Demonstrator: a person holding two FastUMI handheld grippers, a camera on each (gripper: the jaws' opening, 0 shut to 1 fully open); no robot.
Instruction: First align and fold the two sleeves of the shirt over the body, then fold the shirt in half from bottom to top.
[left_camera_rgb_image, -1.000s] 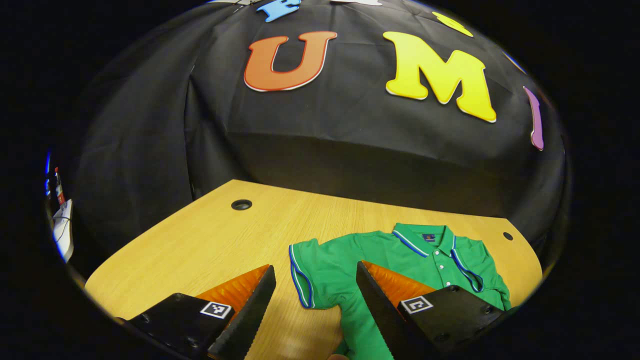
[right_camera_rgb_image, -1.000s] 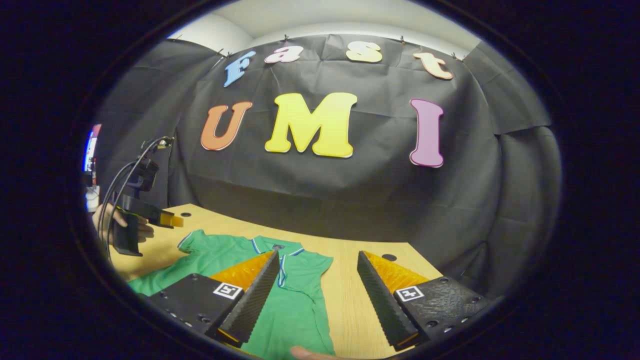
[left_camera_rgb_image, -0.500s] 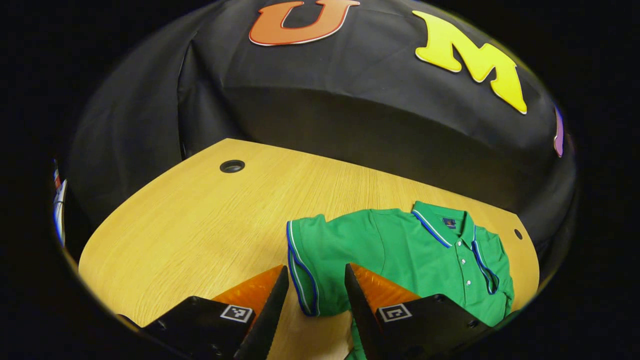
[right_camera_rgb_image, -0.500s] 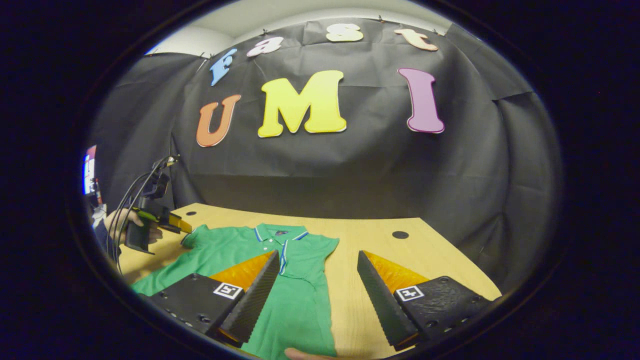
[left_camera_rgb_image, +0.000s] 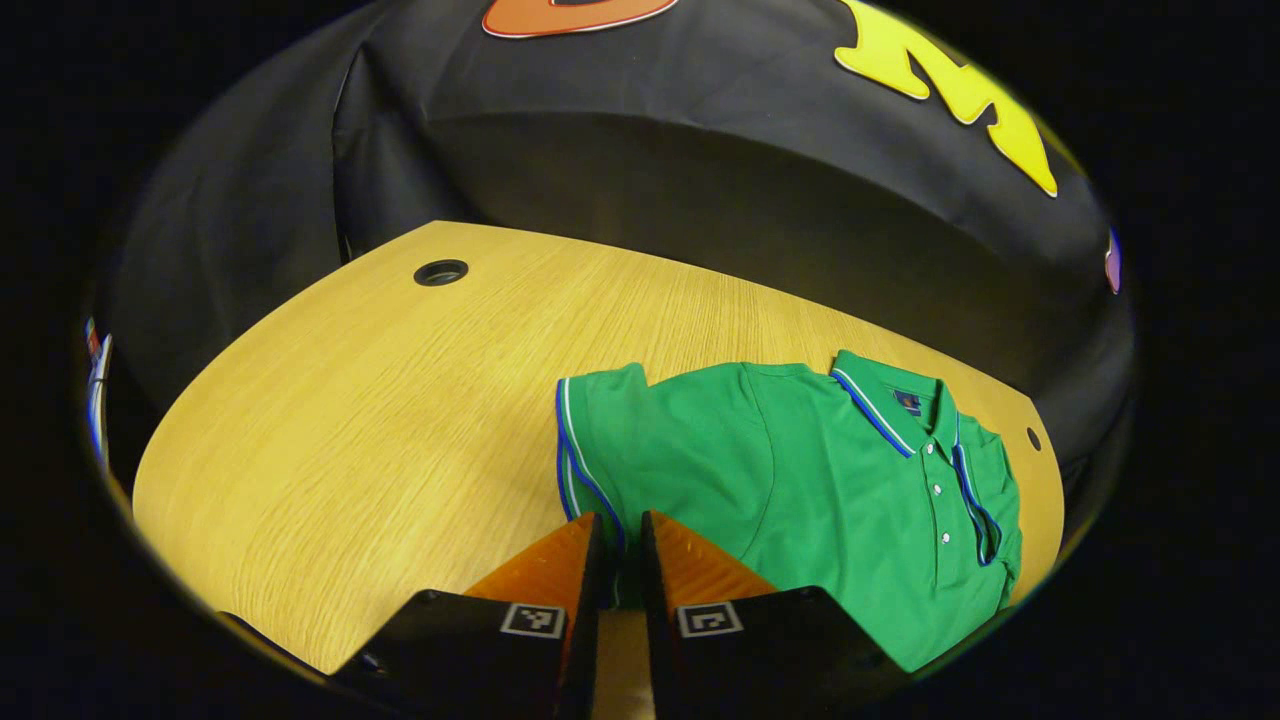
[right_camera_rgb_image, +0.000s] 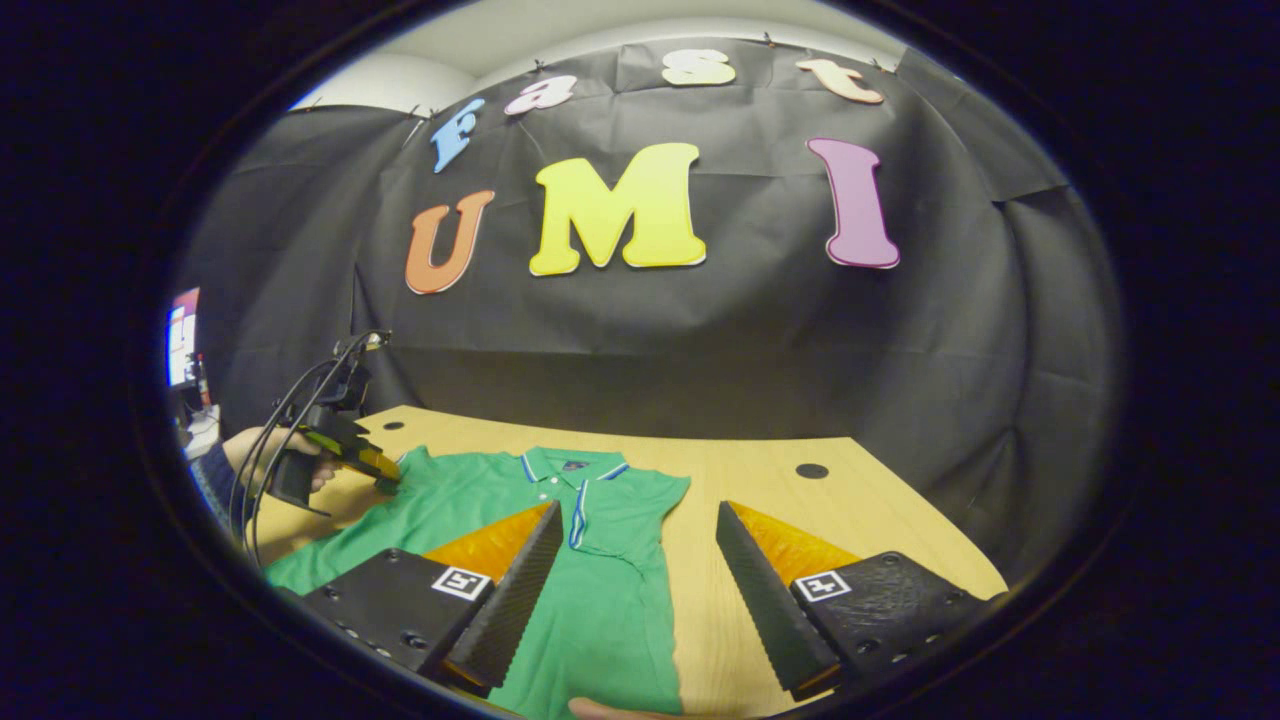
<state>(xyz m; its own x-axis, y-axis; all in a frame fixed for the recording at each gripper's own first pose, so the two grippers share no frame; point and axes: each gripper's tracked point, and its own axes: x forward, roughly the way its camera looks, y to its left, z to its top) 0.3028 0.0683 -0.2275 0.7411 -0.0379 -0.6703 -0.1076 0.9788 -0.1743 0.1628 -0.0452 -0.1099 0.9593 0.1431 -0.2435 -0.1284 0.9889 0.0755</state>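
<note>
With our left gripper (left_camera_rgb_image: 621, 560) nearly closed on the cuff of the sleeve (left_camera_rgb_image: 590, 450) nearest it, we judge the grip to be the first weak point: the fingers pinch only the trimmed edge, and we cannot tell whether both layers of cloth are caught. If only one is, the sleeve could slip free or peel apart once lifted toward the collar (left_camera_rgb_image: 885, 410). Our right gripper (right_camera_rgb_image: 632, 590) hangs wide open with nothing in it, above the lower body of the shirt (right_camera_rgb_image: 590, 600), on the side away from the held sleeve. The shirt lies flat, front up, on the worktop (left_camera_rgb_image: 380, 400), collar toward the booth wall. Nothing pins the body, so a quick pull could drag the whole shirt sideways from the collar line and spoil the alignment.
</note>
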